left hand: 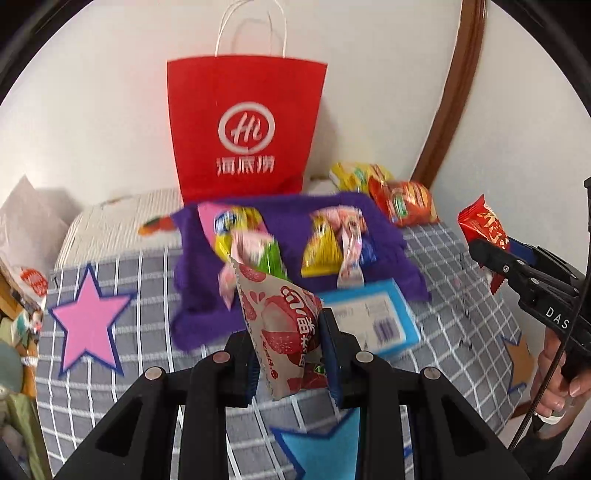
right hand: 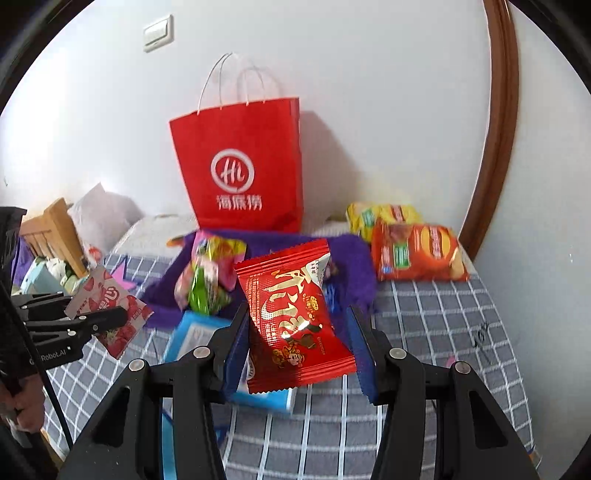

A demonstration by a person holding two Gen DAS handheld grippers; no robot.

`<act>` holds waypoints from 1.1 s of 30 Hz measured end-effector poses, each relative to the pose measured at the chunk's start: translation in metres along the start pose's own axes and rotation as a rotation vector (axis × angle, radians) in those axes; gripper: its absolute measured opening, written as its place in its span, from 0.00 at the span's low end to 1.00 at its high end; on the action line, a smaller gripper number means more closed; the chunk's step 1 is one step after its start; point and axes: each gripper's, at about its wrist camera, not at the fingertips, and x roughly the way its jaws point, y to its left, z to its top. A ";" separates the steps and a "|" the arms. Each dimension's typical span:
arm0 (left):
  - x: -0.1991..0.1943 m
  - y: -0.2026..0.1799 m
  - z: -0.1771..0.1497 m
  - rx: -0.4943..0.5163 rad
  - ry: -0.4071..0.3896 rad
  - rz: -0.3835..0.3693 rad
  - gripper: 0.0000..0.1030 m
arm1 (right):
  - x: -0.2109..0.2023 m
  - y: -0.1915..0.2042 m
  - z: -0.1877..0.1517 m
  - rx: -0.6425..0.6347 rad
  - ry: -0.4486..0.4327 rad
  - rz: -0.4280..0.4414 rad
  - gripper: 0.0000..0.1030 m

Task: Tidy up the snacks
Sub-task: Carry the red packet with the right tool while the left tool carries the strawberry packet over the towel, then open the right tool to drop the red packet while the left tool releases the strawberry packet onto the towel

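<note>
Between our left tool's pads: we hold a strawberry-print packet [left hand: 284, 332], pinched narrow, upright, lifted off the surface.
Left tool [left hand: 288, 363]: we count it clamped on that packet; blue pads [left hand: 330, 354] press both sides.
Right tool [right hand: 297, 343]: we hold a red gold-lettered packet [right hand: 291, 321] between its pads, lifted clear of the cloth; jaws stand mid-width around it.
Right hand [left hand: 561, 384]: we see it at the edge of the left view, wrapped on the tool's grip.
Just beyond both tools: a light blue box [left hand: 373, 317] with a white label, lying flat on the checked cloth [right hand: 436, 325].
Past the box: a purple fabric tray [left hand: 384, 240] with two pockets, each holding mixed wrapped sweets [left hand: 332, 243], yellow, pink and green.
Right of the tray: an orange chip bag [right hand: 417, 253], and behind it a yellow chip bag [right hand: 380, 216], both lying on the cloth.
Behind the tray: a red paper bag [right hand: 240, 170] with white handles, upright against the wall.
On the cloth: a pink star [left hand: 88, 317] and a blue star [left hand: 321, 450], flat.
Wall fitting: a white switch [right hand: 159, 33], upper left.
</note>
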 end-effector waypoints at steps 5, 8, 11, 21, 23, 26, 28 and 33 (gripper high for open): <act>0.011 0.001 0.030 0.002 -0.023 0.006 0.27 | 0.013 -0.001 0.033 0.010 -0.019 0.008 0.49; 0.018 0.002 0.044 0.005 -0.031 0.011 0.27 | 0.026 -0.002 0.051 0.028 -0.014 0.023 0.49; 0.023 0.000 0.055 0.020 -0.048 0.031 0.27 | 0.039 -0.001 0.067 0.033 -0.014 0.031 0.49; 0.059 0.006 0.090 -0.003 -0.050 0.010 0.27 | 0.087 -0.001 0.087 0.038 0.022 0.092 0.49; 0.068 0.006 0.094 -0.009 -0.051 0.009 0.27 | 0.098 -0.004 0.087 0.053 0.031 0.104 0.49; 0.085 0.008 0.096 -0.019 -0.048 0.026 0.27 | 0.117 -0.008 0.087 0.063 0.075 0.113 0.49; 0.097 0.011 0.095 -0.034 -0.031 0.033 0.27 | 0.125 -0.010 0.085 0.055 0.096 0.126 0.49; 0.120 0.019 0.092 -0.053 0.030 0.036 0.27 | 0.155 -0.018 0.074 0.053 0.179 0.141 0.49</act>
